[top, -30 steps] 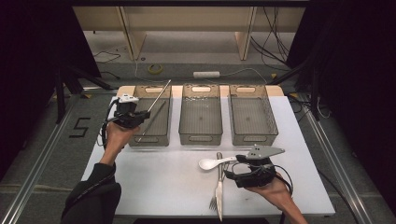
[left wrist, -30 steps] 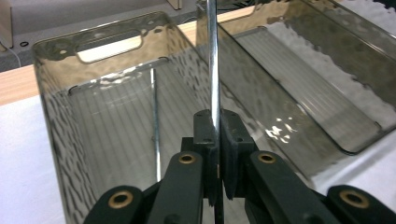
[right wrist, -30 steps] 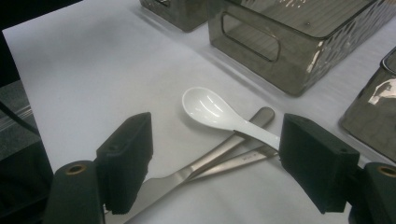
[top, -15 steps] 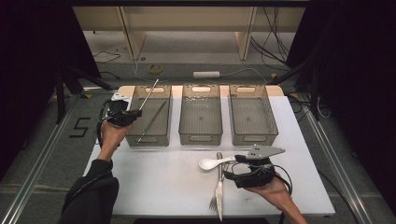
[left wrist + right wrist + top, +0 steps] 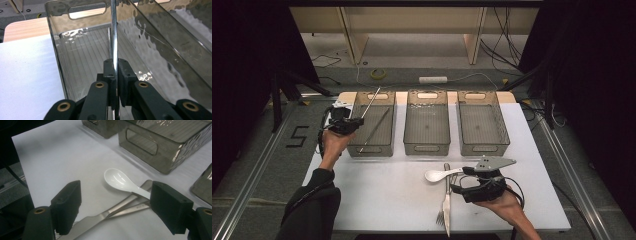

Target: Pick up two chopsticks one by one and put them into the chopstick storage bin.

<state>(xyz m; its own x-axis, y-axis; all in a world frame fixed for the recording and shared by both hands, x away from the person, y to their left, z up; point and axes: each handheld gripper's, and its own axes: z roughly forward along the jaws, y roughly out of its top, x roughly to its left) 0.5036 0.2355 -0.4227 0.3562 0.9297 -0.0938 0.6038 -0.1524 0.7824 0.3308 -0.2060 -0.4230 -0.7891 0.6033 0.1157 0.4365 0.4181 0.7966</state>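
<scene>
White table top under dark surroundings; three smoky clear bins stand in a row along its far side.

Left gripper, at the near-left corner of the left bin: jaws pressed tight on a thin metal rod, a chopstick by the look of it. In the left gripper view the rod rises straight up from between the pads, over the bin's ribbed floor. A second rod lies slanted inside that bin.

Middle bin and right bin: no contents visible.

Right gripper, held low near the table's front edge: jaws spread wide, gripping nothing. White spoon lies between and ahead of the pads, bowl up; its handle rests across a knife and fork, which lie side by side. Cannot tell if the right pad touches the spoon handle.
</scene>
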